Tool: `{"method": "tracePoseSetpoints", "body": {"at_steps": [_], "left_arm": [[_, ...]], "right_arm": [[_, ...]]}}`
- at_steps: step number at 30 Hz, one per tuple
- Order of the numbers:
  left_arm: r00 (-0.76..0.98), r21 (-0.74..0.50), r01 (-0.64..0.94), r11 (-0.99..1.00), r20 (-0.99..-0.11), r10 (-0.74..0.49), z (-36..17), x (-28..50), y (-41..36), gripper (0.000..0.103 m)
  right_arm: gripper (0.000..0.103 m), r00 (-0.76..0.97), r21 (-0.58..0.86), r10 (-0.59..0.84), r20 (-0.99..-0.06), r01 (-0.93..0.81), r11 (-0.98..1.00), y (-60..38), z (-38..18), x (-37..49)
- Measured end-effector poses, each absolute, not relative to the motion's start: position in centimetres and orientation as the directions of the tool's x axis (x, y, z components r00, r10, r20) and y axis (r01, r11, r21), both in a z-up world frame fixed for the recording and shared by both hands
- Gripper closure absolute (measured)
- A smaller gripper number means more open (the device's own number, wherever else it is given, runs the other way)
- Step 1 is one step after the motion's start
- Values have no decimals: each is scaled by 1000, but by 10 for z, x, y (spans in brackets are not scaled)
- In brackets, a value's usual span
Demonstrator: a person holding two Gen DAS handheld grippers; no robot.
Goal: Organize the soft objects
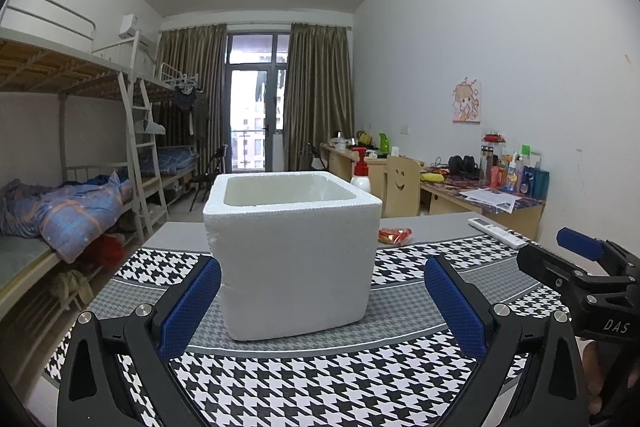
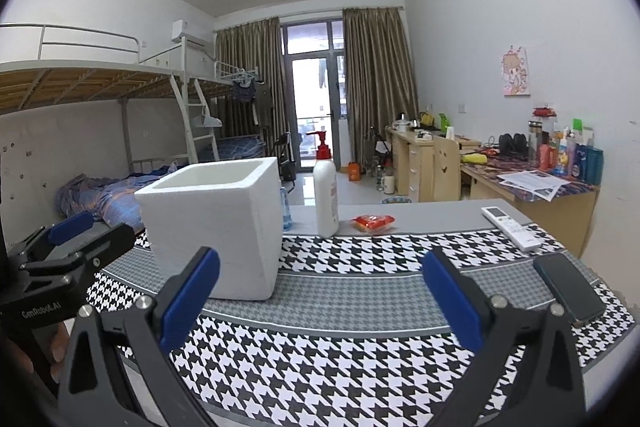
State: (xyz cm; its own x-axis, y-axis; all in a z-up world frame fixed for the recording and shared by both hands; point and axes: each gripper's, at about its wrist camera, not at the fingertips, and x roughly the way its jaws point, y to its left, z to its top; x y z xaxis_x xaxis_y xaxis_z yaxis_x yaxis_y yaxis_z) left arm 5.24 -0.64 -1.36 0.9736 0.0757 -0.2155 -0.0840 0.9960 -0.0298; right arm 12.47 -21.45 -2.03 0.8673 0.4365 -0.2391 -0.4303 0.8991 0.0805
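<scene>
Desk: my desk (image 2: pixel 400 213) is grey, and a black-and-white checked cloth (image 2: pixel 340 379) covers the near part.
Room: bunk beds (image 1: pixel 80 75) stand on the left, brown curtains (image 1: pixel 316 95) hang by a glass door, and a wooden side desk (image 2: pixel 560 203) full of bottles sits on the right.
Box: a white foam box (image 1: pixel 296 263) stands upright on the cloth with its top open. I cannot see down to its bottom.
Soft thing: a small red packet (image 2: pixel 374 222) lies flat on the grey part of the desk, well behind the box and to its right.
Left gripper: my left gripper (image 1: pixel 322 301) is spread wide and holds nothing. The box sits right in front of it.
Right gripper: my right gripper (image 2: pixel 320 297) is spread wide too, with nothing in it.
Only the right view shows: a dark phone (image 2: pixel 568 287) on the cloth, and the whole white pump bottle (image 2: pixel 326 199) with its red top.
Both views show: a white remote (image 2: pixel 510 223) near the desk's right edge.
</scene>
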Motion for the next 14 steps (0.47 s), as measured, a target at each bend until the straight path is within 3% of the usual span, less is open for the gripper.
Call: {"method": "tracePoseSetpoints", "body": {"at_steps": [14], "left_arm": [[971,-17,-83,996,-226,77,-16,52,-10,1]], "right_arm": [[1,864,82,442,-243,-435,896,-216,-22,123]]}}
